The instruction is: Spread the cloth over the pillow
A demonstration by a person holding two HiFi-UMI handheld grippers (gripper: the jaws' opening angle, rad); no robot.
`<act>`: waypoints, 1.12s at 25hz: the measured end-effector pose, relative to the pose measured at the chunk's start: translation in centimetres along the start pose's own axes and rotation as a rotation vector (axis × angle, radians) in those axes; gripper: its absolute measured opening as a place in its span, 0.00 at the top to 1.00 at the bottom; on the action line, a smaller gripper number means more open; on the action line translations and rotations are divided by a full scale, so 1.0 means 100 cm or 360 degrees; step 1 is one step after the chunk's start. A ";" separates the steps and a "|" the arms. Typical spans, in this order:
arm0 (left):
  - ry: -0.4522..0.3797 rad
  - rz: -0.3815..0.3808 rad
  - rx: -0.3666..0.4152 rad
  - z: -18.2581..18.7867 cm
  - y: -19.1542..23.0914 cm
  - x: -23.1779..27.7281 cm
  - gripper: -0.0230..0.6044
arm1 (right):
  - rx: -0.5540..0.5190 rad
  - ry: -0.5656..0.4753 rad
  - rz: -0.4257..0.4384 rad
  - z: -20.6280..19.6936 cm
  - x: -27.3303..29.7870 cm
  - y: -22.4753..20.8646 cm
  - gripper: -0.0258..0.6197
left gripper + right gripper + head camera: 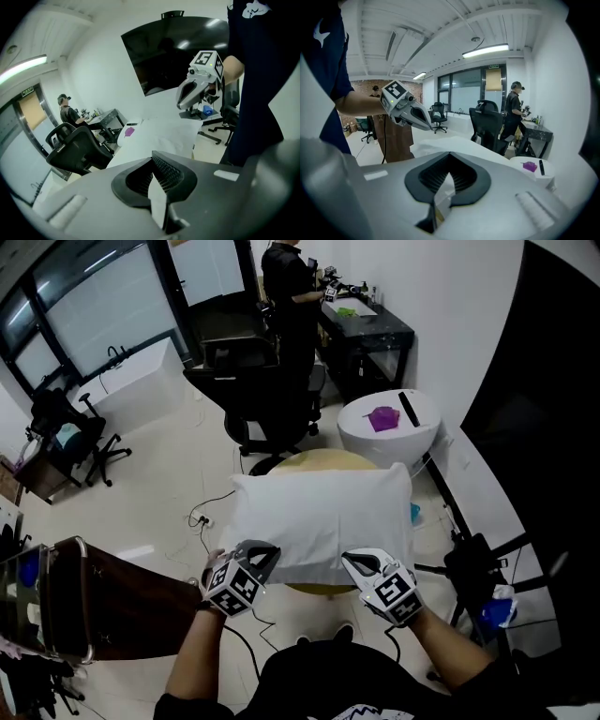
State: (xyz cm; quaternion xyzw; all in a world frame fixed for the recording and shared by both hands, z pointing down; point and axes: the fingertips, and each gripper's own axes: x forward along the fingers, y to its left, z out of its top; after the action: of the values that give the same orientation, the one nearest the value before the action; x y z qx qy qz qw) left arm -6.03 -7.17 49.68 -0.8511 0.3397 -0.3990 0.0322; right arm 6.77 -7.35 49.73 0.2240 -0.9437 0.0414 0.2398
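The person's got both grippers down at the near edge of the cloth (319, 507), one per corner. The left gripper (255, 557) is pressed together on a white sliver of cloth, which its own view shows sitting right between the pads. Same deal with the right gripper (364, 565): jaws closed, with a bit of white fabric pinched in there.

The cloth lies as a white rectangle across the round desk (349, 457), and it looks puffy, so the pillow is presumably under it. Honestly everything there is white on white, so it's hard to tell where cloth stops and pillow starts.

Why hold it like this? Two corners, well apart, keeps the near edge stretched straight, so the sheet can be pulled flat and squared up rather than bunching in the middle. Both grippers angle down toward the edge, which probably helps drag the fabric over the pillow's near side.

Guessing the spread is mostly there, with what's left being to settle the near edge and let go. The risk is that tugging too hard could slide the far edge off.
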 end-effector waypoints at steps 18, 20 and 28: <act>-0.0291 -0.0061 -0.0003 -0.014 -0.092 -0.065 0.90 | 0.0209 0.0018 -0.0205 -0.014 -0.047 0.090 0.95; -0.0300 -0.0087 0.0007 -0.013 -0.100 -0.065 0.90 | 0.0250 -0.0017 -0.0248 -0.012 -0.054 0.088 0.95; -0.0293 -0.0111 -0.0001 -0.006 -0.113 -0.069 0.90 | 0.0244 -0.0046 -0.0265 -0.012 -0.073 0.081 0.95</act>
State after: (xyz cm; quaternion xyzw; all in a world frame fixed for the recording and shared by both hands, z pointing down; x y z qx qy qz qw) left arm -3.34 5.82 49.26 -0.8954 0.3057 -0.3200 0.0490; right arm 9.41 3.08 47.58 0.3200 -0.9192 0.0901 0.2109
